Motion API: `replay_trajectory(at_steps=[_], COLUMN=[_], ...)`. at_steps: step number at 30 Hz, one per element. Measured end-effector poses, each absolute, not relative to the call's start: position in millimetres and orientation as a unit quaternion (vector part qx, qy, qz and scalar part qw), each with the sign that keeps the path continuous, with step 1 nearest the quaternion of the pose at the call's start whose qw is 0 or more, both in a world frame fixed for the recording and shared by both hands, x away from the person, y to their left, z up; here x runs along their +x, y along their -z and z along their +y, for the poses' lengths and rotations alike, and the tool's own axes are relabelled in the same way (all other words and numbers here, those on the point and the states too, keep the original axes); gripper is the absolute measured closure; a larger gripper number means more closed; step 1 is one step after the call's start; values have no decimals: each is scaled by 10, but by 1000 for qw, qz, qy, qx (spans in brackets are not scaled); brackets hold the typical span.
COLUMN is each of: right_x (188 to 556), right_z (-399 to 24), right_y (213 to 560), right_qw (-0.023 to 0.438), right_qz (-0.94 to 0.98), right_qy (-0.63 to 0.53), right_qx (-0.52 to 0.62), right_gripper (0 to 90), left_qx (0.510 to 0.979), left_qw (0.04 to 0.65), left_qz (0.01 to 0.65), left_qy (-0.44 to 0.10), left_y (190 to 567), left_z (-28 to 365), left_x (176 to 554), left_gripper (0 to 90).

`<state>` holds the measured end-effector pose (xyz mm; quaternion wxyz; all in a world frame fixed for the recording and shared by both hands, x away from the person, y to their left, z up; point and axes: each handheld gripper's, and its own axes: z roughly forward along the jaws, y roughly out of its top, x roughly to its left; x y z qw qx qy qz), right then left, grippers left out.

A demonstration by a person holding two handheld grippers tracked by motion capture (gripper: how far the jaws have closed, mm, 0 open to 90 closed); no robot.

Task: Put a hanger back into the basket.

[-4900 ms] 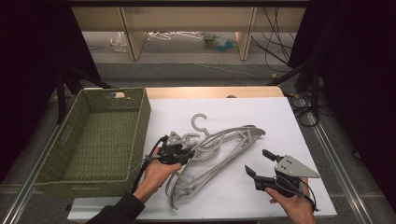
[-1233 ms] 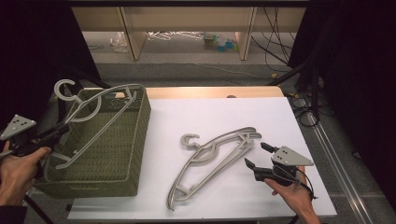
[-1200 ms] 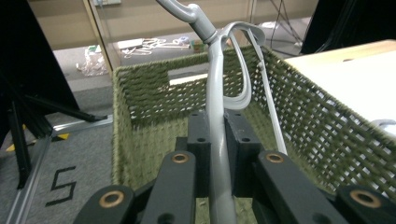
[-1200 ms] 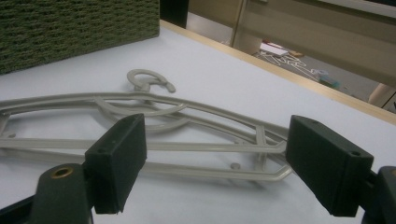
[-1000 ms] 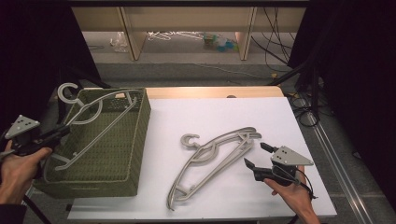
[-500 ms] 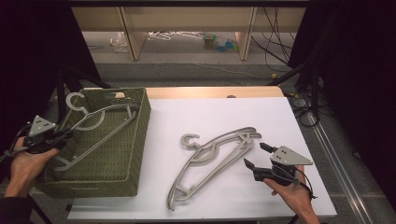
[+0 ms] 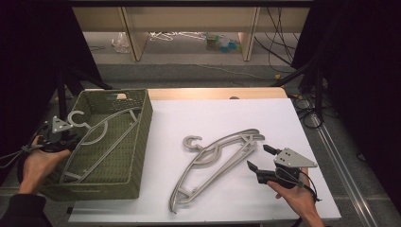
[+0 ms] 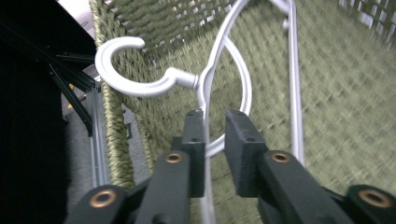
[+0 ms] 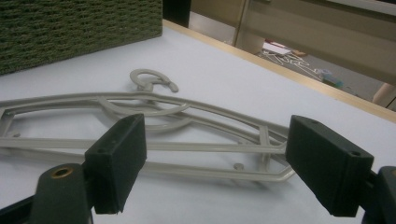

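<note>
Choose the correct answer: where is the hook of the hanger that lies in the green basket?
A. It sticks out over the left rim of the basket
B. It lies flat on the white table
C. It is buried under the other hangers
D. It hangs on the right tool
A: in the high view the hook of the hanger reaches past the left rim of the basket, beside the left tool.

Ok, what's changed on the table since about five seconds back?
The left gripper took one grey hanger off the pile on the white table, carried it left and lowered it into the green basket. Its jaws have just been opening, the hanger's wire between them, hook at the basket's left rim. The remaining hangers lie where they were; the right gripper waits open beside them, unmoved.
</note>
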<state>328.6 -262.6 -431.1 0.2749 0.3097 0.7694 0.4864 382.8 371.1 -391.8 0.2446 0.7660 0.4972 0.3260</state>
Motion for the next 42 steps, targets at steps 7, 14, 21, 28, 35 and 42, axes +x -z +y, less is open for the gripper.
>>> replay_trajectory(at_steps=[7, 14, 21, 28, 35, 42], right_x=[3290, 3275, 3268, 3249, 3241, 3240], right_z=[-2621, -2621, -2617, -2617, -2618, -2618], right_y=[4317, 4315, 4312, 4317, 4314, 4322], right_qw=[275, 271, 273, 262, 258, 265], right_qz=[765, 767, 764, 765, 769, 765], right_qy=[-491, -492, -497, -496, -496, -500], right_qx=[313, 312, 308, 315, 311, 307], right_gripper=[214, 214, 214, 213, 212, 211], left_qx=[740, 781, 833, 854, 862, 859], left_qw=[371, 425, 402, 364, 338, 339], left_qz=[478, 380, 326, 340, 355, 364], left_qy=[-295, -255, -195, -147, -129, -118], left_y=[3578, 3443, 3719, 4108, 4388, 4509], left_z=[3085, 2150, 1314, 940, 854, 827], left_x=[3558, 3313, 3387, 3645, 3735, 3758], left_gripper=[457, 371, 335, 307, 283, 271])
